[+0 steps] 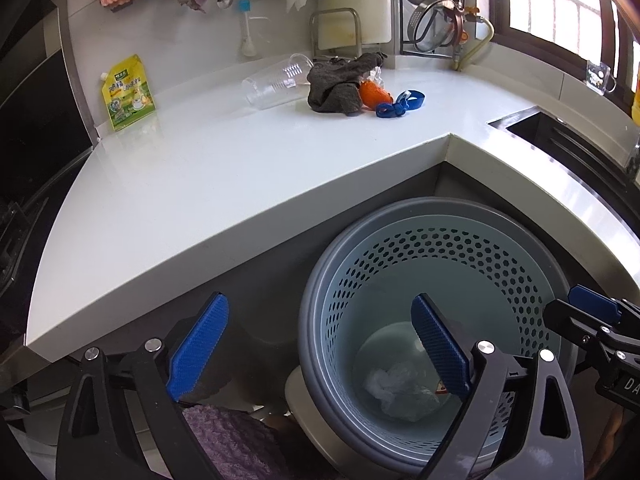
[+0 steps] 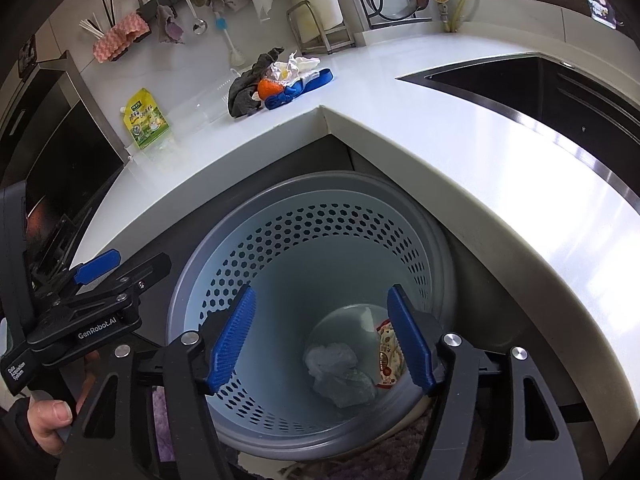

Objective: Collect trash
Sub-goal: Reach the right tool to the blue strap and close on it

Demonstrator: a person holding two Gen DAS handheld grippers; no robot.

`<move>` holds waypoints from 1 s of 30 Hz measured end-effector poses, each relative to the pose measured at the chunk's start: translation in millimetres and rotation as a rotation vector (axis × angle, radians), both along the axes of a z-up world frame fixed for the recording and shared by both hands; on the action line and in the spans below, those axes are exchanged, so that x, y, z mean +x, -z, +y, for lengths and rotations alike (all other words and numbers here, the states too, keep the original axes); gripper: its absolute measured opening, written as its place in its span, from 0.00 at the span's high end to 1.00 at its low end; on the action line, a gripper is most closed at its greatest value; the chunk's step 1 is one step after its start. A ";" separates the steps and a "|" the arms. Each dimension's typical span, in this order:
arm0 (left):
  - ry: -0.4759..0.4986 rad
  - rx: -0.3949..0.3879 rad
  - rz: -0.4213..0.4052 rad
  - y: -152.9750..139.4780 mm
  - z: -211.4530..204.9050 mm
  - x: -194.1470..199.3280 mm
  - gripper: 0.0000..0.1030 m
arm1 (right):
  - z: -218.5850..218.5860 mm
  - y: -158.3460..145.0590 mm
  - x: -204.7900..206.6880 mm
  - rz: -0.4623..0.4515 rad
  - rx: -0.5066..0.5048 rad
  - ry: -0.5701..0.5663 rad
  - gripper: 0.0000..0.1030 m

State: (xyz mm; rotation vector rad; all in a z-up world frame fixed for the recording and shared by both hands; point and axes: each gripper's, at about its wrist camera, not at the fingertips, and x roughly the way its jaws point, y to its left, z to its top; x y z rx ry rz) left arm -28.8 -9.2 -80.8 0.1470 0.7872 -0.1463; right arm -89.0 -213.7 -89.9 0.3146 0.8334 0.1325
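Blue ribbed pads line both pairs of fingers, and we record each pair as standing apart with nothing between them: the left gripper (image 1: 320, 344) spread wide, the right gripper (image 2: 322, 338) somewhat less so. Directly beneath and ahead of both sets of fingertips we list the pale blue perforated bin (image 2: 280, 240) with its grey rim, standing on the floor in the inner corner of the counter; both grippers point down into its mouth, which we judge to be the posture of a drop just made or about to be left. At the bottom of the bin, past the right gripper's fingers, we enter a crumpled clear plastic wrapper (image 2: 338, 372) and, just beside it against the wall, a red-printed snack packet (image 2: 387, 354). From the left wrist view the right gripper appears at the far right edge, near the bin's rim. Beyond the fingers and above the bin lies the white countertop (image 1: 200, 184), and at its far side we catalogue the trash not yet collected, as we judge it: a clear plastic cup (image 1: 276, 82) on its side, touching a dark grey rag (image 1: 340, 88); an orange wrapper (image 1: 374, 96) just beside the rag; a blue strap (image 1: 400, 104) next to that; crumpled white paper (image 2: 298, 66) behind the pile. Well apart to the left stands a yellow-green pouch (image 1: 128, 92). We judge the task partly done.
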 end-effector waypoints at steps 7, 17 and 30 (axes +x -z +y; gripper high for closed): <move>-0.006 -0.025 -0.039 -14.7 8.6 4.2 0.07 | 2.8 -11.0 10.8 -0.027 -0.006 0.002 0.33; 0.004 -0.054 -0.081 -34.6 14.6 25.0 0.07 | -2.0 -27.2 35.2 -0.070 0.004 0.024 0.33; -0.015 -0.086 -0.135 -55.5 19.5 69.2 0.06 | -0.4 -47.4 80.6 -0.125 -0.019 0.026 0.32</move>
